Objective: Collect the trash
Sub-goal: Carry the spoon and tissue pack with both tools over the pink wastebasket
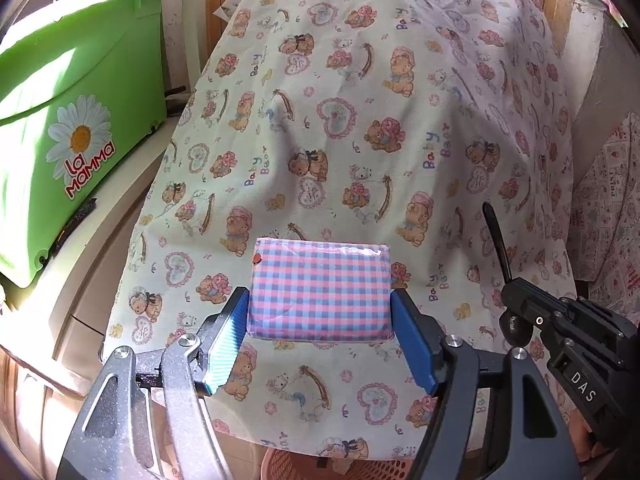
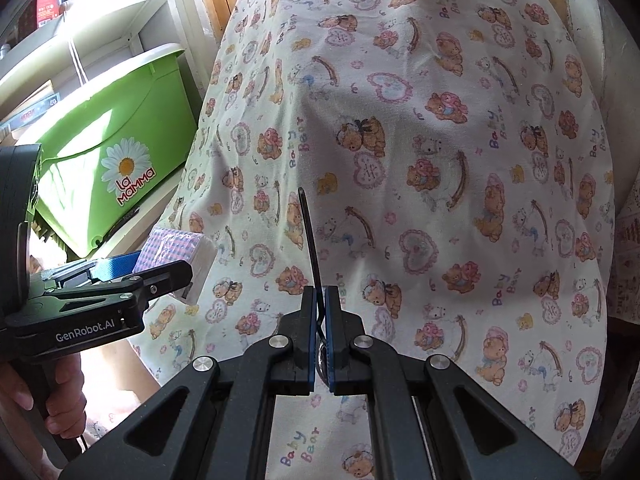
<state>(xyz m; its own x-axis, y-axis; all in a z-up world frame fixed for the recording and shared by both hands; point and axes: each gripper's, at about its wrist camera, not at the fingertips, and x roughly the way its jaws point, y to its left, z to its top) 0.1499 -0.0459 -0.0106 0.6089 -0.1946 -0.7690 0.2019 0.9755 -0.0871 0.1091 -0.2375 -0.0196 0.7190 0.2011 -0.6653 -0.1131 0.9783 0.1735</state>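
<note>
A flat pack (image 1: 320, 280) wrapped in pink-and-blue check sits between the blue pads of my left gripper (image 1: 318, 295), which press on its two sides. It hangs just above the teddy-bear cloth (image 1: 360, 120). In the right wrist view the same pack (image 2: 176, 244) shows at the left, in the left gripper (image 2: 140, 270). My right gripper (image 2: 320, 294) is shut on a thin black spoon-like utensil (image 2: 308, 240) whose handle sticks out forward. That utensil (image 1: 496, 240) and the right gripper (image 1: 514, 300) appear at the right of the left wrist view.
A green "La Mamma" tub (image 1: 80, 100) stands at the left on a white surface (image 1: 104, 248). A pink slotted basket (image 1: 344, 468) shows below the cloth's near edge. Another printed cloth (image 1: 608, 220) lies at the right. A hand (image 2: 60, 400) holds the left gripper's handle.
</note>
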